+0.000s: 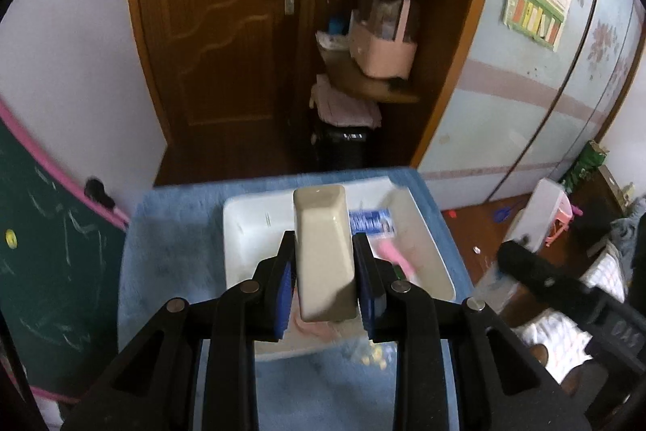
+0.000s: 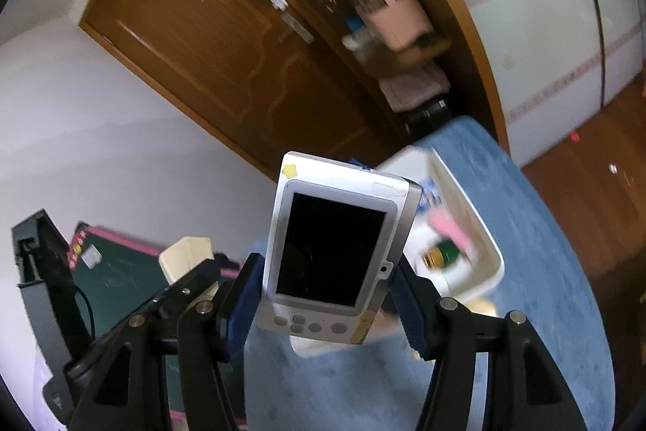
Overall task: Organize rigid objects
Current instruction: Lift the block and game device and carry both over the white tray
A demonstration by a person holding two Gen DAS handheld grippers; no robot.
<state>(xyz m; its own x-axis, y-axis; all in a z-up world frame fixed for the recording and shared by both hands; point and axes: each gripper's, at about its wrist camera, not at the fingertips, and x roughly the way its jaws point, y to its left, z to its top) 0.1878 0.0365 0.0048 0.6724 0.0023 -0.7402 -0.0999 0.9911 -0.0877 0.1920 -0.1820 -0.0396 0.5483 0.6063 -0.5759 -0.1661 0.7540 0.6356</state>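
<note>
Two hand-held grippers, left (image 1: 325, 265) clamping beige box (image 1: 323, 253), right (image 2: 327, 293) clamping handheld device (image 2: 335, 249)

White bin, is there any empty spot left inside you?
The white plastic bin shows bare floor on its left half, beside the left wall. Its right side is crowded: a blue-printed packet, a pink stick and a green-and-gold item.
</note>
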